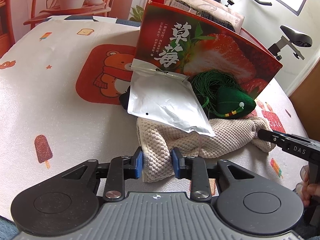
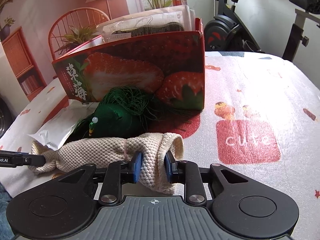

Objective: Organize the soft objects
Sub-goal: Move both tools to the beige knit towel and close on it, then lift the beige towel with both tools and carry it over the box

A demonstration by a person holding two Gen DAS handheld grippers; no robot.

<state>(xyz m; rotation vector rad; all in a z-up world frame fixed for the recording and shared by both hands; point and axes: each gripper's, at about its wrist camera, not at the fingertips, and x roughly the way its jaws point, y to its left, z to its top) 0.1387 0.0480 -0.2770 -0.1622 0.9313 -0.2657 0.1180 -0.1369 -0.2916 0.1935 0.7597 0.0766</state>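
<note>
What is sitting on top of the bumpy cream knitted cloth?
A crinkled silver foil pouch lies over the cream knitted cloth, and a dark green stuffed pouch with a thread tassel rests on its far edge. The cloth beneath them is hidden.

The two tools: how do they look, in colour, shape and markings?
Each tool, left tool and right tool, is black, with blue pads on two fingers, round black discs at both sides and a ribbed grey plate with a crosshair mark. White letters "DAS" show on the right tool's side. No sleeve is visible.
</note>
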